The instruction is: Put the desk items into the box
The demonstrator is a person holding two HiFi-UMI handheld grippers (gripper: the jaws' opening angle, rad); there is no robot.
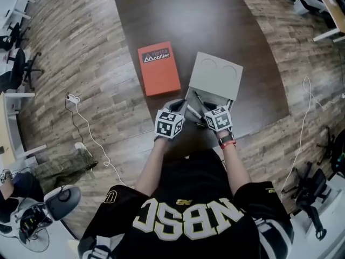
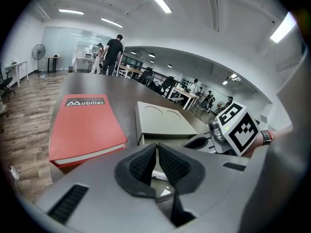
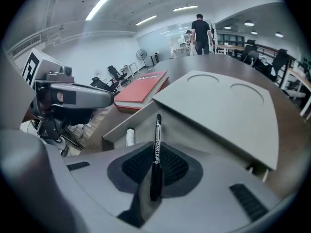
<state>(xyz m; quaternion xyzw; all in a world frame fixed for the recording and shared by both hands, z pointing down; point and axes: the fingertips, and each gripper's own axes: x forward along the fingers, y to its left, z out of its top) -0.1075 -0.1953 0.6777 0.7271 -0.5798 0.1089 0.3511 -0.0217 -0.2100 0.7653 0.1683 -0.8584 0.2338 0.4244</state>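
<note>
The right gripper [image 3: 155, 155] is pinching a slim black pen [image 3: 157, 130] between its ribbed fingers [image 3: 177, 166], over the open grey box [image 3: 218, 110] just ahead. The left gripper [image 2: 156, 147] is pressing its fingers together on nothing, with a flat red book [image 2: 85, 127] lying ahead-left on the dark bench [image 2: 121, 93].

Head view overhead; gripper views near box [image 2: 163, 123].

An orange-red book [image 1: 159, 69] with a dark title band is shown at centre left, a pale grey box [image 1: 214, 77] on a dark brown table [image 1: 188, 15]; a black pen [image 3: 156, 147] is lettered in white.
</note>
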